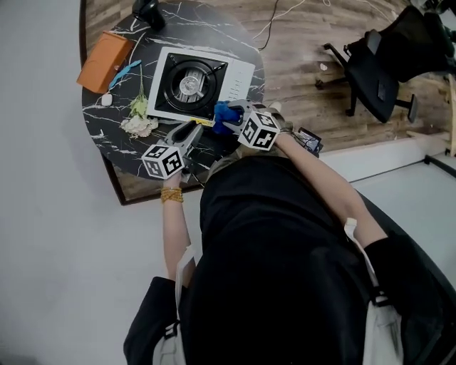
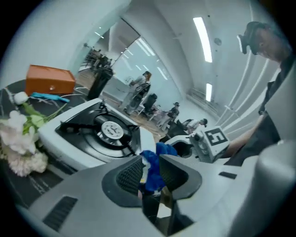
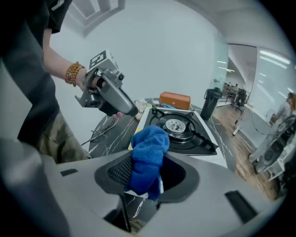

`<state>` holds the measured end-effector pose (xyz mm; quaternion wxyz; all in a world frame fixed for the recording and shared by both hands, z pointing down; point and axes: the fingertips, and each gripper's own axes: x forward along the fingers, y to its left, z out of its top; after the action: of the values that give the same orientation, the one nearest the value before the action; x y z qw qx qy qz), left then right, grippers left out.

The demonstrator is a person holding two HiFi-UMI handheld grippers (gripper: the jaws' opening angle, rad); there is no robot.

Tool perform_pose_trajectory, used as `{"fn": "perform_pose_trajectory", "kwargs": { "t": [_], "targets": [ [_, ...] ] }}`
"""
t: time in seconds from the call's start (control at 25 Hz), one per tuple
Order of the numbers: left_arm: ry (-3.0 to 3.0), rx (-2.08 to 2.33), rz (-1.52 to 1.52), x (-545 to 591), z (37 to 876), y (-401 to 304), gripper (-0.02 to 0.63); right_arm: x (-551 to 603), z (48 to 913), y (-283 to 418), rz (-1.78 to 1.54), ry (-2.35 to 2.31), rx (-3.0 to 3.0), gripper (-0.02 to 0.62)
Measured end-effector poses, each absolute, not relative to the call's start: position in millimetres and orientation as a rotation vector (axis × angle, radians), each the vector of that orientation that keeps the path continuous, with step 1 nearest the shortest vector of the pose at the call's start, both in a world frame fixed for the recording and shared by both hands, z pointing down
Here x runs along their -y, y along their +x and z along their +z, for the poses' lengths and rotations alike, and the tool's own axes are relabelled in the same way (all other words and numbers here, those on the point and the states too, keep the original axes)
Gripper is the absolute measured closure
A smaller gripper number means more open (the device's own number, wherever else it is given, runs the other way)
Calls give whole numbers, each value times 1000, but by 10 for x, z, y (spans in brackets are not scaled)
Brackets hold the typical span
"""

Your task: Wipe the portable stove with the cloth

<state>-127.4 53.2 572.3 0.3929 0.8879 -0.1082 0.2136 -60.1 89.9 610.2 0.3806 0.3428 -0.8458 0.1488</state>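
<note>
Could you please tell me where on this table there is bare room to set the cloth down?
The widest bare patch of table is the near-left edge, in front of the flowers. Another lies beyond the stove, right of the black container. The left side is crowded with the orange box and flowers.

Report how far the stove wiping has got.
Done: the cloth is picked up, bunched between the right gripper's jaws. In hand: it hangs by the stove's near edge; the left gripper is open and empty beside it. Left: the wiping itself; nothing shows the cloth on the stove yet.
</note>
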Motion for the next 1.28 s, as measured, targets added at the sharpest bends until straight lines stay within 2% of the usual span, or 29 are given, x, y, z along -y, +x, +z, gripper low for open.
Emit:
{"fn": "perform_pose_trajectory", "kwargs": {
  "t": [0.16,0.28,0.4,0.52,0.76,1.28],
  "targets": [
    [2169,431,712,-527,6238,-1390,495,-829,6291,-827,357,787,2111,460],
    [2119,433,712,-577,6395,-1259,514,-817,6355,-933,373,704,2095,465],
    [2121,455,729,-572,6434,-1127,541,-814,6370,-955,374,640,2099,466],
    [2177,498,839,-580,6470,-1113,598,-848,6371,-931,362,608,2123,468],
    [2162,538,1042,-571,6495,-1103,601,-778,6383,-856,362,444,2132,469],
    [1970,761,975,-556,6513,-1150,601,278,6413,622,445,541,2085,474]
  ]
}}
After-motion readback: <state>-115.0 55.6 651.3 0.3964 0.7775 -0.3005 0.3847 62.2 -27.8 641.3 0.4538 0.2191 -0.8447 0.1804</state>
